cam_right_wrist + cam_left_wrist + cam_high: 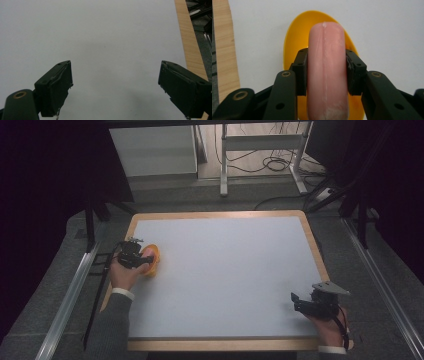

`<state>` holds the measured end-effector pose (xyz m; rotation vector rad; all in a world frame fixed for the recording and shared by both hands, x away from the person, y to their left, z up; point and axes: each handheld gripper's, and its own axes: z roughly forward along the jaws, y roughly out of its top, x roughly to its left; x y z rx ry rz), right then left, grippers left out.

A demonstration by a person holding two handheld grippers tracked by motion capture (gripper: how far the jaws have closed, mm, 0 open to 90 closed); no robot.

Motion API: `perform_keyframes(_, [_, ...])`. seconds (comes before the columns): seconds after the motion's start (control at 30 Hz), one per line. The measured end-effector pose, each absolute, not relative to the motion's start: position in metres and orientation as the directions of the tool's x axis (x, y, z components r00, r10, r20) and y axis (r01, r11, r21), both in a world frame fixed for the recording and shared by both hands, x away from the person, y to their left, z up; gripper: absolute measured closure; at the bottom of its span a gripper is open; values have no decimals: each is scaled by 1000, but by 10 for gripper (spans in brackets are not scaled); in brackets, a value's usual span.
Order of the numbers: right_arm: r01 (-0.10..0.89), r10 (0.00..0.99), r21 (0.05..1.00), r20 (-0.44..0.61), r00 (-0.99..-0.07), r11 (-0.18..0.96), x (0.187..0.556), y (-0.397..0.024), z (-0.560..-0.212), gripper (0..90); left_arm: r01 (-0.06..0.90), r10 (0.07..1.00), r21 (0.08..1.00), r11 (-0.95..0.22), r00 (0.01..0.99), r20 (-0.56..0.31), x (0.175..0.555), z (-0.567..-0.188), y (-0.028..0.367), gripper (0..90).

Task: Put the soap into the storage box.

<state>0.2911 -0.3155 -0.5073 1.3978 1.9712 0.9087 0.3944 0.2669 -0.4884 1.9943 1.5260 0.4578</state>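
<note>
The left gripper (325, 75) is squeezing a pink sausage (326, 70), with one black finger (300, 72) pressing on each side of it. The sausage is sitting right between the fingers, and its long side is pointing straight ahead, away from the hand. Just under it and a bit past the fingers, a yellow dish (294, 37) is lying on the white tabletop (387, 30), so the sausage is hanging over the dish. The left hand (125, 272) is the near one. The right gripper (115, 87) is waiting well apart at the other side of the tabletop, its fingers wide apart and holding nothing.
</note>
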Motion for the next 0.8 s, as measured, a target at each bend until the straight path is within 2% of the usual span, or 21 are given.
perform_keyframes(0.27, [577,950,784,-53,-308,230,291,-315,-507,117,731,957,663,-163,282,-75,388,-477,269,306])
perform_keyframes(0.5, [578,950,782,-55,-308,232,291,-315,-507,117,678,939,718,-158,328,-103,366,-464,265,280])
perform_keyframes(0.8, [576,947,782,-59,-314,240,291,-313,-507,117,596,871,765,-243,481,-98,332,-460,247,269])
